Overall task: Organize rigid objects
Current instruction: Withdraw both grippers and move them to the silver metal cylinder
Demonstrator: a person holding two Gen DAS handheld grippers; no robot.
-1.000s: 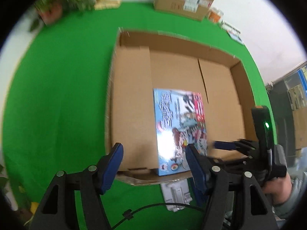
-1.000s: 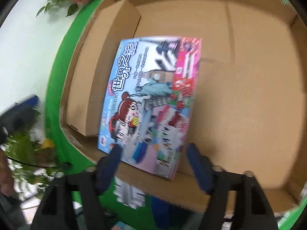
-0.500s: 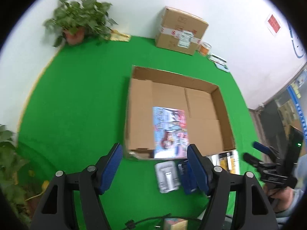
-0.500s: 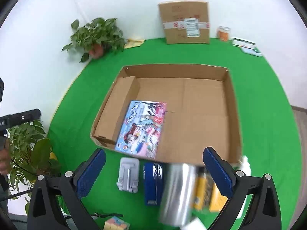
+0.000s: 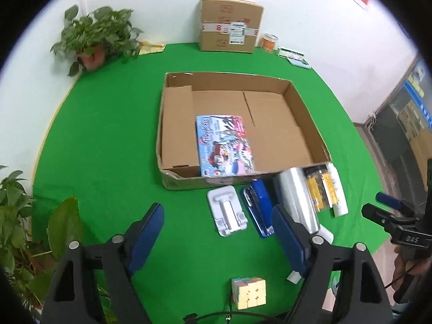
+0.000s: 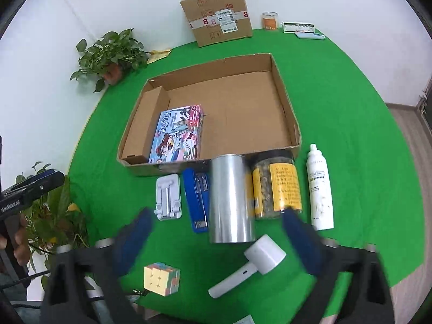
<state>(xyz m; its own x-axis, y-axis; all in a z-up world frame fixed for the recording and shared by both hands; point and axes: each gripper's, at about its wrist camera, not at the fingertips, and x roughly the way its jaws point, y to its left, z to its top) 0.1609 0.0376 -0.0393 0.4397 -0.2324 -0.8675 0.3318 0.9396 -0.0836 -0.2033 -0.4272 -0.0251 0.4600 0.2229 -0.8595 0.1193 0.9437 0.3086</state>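
2 grippers up over the green mat, both empty. Landmark is the open cardboard box; picture box lies flat inside it against the near wall, beside the left inner flap. Outside the box's near wall sits a row: silver film roll touching it, jar with yellow label just right of the roll, white spray bottle off the box's right corner, blue stapler and white phone stand left of the roll. Nearer me than that row, further from the box: white handheld device, pastel cube. My left gripper has its jaws opening, nothing between them. My right gripper is spread wide, blurred, nothing grasped.
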